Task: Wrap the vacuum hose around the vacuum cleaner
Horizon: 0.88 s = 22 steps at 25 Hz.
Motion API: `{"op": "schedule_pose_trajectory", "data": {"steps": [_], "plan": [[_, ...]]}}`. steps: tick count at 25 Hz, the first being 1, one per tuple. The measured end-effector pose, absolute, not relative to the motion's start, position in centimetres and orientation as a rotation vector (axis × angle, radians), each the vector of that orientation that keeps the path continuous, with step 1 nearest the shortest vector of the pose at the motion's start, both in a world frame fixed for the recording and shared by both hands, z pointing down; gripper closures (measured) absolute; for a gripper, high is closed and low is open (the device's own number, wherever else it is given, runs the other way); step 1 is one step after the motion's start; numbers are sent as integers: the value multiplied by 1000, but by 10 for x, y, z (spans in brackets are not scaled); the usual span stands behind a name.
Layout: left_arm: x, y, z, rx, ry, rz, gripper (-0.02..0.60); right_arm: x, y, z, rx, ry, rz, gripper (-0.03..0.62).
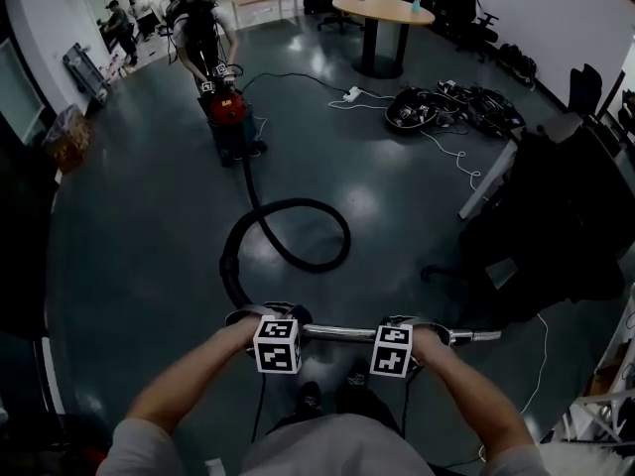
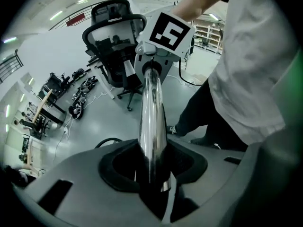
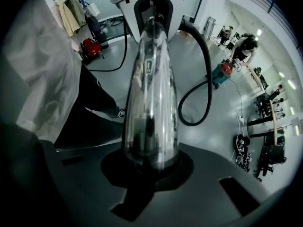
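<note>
A chrome vacuum tube (image 1: pixel 342 332) lies level in front of me, held at both ends. My left gripper (image 1: pixel 266 317) is shut on its hose end, and my right gripper (image 1: pixel 407 327) is shut on it further right. From the left gripper a black hose (image 1: pixel 298 256) loops over the floor to a red vacuum cleaner (image 1: pixel 227 107) far off, where another person bends over it. In the left gripper view the tube (image 2: pixel 152 122) runs out of the left gripper (image 2: pixel 154 174) to the right one's marker cube. In the right gripper view the tube (image 3: pixel 151 103) fills the right gripper (image 3: pixel 150 160).
A dark office chair and desk (image 1: pixel 556 216) stand close on the right. Cables and gear (image 1: pixel 437 107) lie on the floor beyond, with a round table (image 1: pixel 382 8) behind. A second red machine (image 3: pixel 90 47) stands behind my legs. People stand at the far left.
</note>
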<state>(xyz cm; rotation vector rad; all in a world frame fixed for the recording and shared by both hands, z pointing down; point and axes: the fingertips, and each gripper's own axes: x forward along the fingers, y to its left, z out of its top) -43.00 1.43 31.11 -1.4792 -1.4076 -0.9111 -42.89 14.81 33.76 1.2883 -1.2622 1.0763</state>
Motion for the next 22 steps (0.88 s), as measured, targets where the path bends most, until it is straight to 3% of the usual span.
{"op": "schedule_pose_trajectory", "data": {"steps": [5,22], "plan": [[-387,43,314,-1492,-1241,-878,416,-391,159,332,1274,-1270,1070,548],[-329,145,299,-1556,-1386,-943,416,-327,175,311,1167,-1324,1030,548]]}}
